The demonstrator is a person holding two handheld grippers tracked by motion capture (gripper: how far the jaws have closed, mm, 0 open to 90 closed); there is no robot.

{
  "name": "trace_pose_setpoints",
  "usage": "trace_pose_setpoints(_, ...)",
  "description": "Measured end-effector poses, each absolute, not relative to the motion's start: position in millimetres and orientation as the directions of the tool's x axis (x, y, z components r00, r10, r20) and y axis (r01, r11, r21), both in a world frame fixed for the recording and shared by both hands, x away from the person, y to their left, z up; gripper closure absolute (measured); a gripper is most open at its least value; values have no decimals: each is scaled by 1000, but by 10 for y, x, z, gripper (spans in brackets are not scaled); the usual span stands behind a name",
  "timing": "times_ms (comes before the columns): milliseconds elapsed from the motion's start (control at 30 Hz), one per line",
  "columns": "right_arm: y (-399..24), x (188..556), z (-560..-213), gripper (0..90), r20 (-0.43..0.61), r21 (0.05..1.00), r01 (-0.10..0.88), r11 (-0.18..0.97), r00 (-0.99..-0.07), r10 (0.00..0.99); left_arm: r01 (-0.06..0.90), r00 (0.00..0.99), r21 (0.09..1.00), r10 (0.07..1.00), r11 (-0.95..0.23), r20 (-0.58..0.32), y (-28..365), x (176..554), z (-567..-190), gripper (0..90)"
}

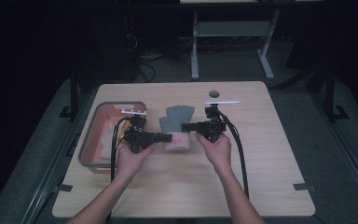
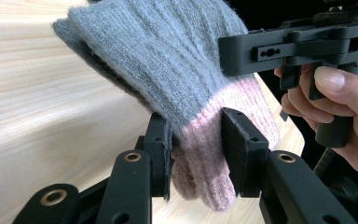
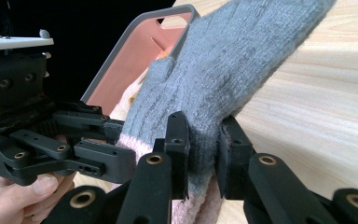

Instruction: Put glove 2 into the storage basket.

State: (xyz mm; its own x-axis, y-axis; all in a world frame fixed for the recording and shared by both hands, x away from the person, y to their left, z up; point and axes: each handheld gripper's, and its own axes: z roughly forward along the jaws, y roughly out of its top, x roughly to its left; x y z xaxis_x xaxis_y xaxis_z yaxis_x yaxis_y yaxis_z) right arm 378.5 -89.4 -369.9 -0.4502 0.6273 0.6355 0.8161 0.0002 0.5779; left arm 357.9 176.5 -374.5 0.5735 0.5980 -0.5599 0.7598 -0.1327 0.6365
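Glove held above table middle, long axis toward far edge, cuff nearest. Left tool clamped on pink cuff's left side, right tool clamped opposite; both equally near.

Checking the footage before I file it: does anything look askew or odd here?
Nothing damaged or spilled. The glove is held off the table, pinched by the left gripper and the right gripper at its pink cuff, grey fingers sticking out.
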Motion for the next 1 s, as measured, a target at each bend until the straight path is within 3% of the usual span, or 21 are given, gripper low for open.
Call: trace_pose_setpoints(1000,-295,3917,-3564,764,645,597,802,34,-504,574,756,541,650,632,-77,-555,2373,3518,-3578,643)
